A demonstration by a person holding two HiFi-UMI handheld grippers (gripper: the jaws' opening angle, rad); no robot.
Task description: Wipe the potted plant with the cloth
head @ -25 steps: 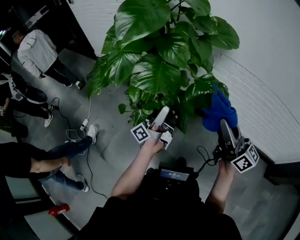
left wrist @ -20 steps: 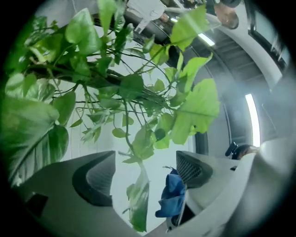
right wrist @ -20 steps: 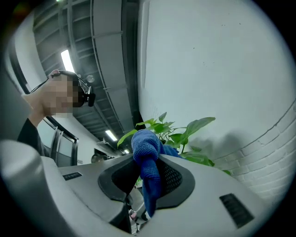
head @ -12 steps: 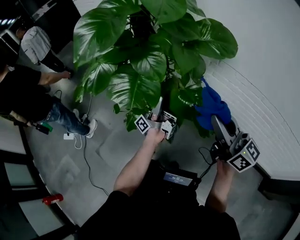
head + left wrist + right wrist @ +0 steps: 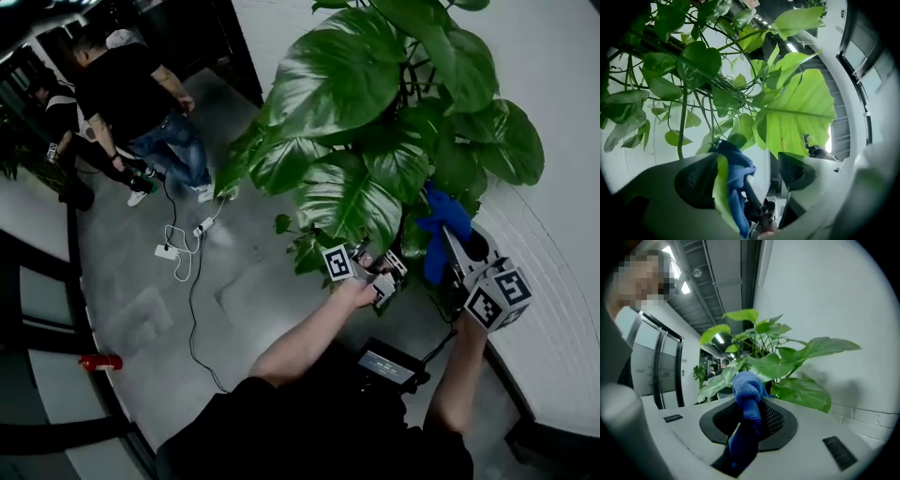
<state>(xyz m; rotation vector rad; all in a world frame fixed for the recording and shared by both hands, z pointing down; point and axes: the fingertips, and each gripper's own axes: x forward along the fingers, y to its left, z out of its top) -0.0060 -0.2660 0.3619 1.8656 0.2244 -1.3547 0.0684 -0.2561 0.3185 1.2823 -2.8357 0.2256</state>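
Though leafy, one plant (image 5: 347,84), one cloth (image 5: 442,220)

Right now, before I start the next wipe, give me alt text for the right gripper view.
The right gripper is shut on a blue cloth, which bunches up above its dark fingers. Beyond it, the broad green leaves of the potted plant spread in front of a white wall, with a glass partition at left.
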